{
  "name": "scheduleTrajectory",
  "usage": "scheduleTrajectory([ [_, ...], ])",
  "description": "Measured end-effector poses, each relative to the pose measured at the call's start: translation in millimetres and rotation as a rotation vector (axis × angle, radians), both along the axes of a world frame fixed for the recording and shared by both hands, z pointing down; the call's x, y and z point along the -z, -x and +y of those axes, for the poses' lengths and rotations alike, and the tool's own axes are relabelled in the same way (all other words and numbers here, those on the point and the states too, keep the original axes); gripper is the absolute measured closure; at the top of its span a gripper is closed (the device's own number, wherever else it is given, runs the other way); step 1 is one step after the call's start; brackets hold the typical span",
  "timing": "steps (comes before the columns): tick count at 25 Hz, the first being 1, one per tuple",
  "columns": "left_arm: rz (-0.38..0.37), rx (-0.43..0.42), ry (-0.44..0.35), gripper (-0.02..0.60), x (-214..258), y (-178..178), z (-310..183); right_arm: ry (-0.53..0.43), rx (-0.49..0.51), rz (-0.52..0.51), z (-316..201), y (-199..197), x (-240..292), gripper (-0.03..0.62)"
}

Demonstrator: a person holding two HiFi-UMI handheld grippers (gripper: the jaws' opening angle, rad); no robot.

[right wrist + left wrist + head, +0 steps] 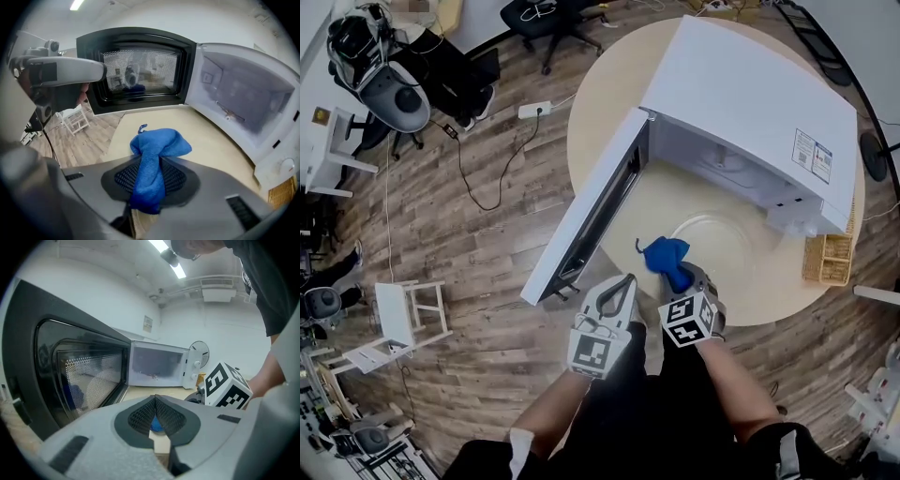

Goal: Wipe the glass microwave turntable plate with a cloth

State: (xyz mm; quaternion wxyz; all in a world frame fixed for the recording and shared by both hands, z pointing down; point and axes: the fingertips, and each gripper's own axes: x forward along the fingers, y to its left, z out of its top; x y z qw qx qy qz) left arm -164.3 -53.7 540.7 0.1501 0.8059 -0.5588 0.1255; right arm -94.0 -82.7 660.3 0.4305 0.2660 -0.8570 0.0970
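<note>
The clear glass turntable plate (722, 246) lies flat on the round wooden table (600, 103), in front of the white microwave (741, 103) whose door (595, 211) hangs open to the left. My right gripper (682, 279) is shut on a bunched blue cloth (666, 255) at the plate's near-left rim. In the right gripper view the cloth (153, 161) fills the shut jaws of that gripper (149, 183). My left gripper (623, 283) hovers shut just left of it, holding nothing; its jaws (155, 401) meet at the tips. Whether the cloth touches the plate I cannot tell.
A wicker basket (827, 259) stands at the table's right edge beside the microwave. The open door overhangs the table's left side. On the wooden floor are a white stool (408, 317), a power strip with its cable (534, 110) and office chairs (558, 23).
</note>
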Motion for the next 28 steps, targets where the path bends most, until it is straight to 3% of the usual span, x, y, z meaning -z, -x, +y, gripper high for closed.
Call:
scheduleTrajectory([
  [12,-0.018,-0.047,-0.012,0.575,2.3,-10.2,-4.5,0.000,-0.061,0.021,-15.0,-9.8,-1.5,0.496],
  [16,-0.020,-0.048,-0.009,0.575,3.5,-12.2,-6.7,-0.015,-0.095,0.033,-24.7,-24.8,-1.0,0.494],
  [22,0.045,-0.021,-0.014,0.575,14.4,-20.0,-19.9,-0.040,-0.141,0.065,-38.6,-54.2,-1.9,0.494],
  [28,0.012,-0.072,-0.020,0.575,14.5,-32.6,-25.1,-0.050,-0.197,0.084,-46.7,-81.3,-1.2,0.494],
])
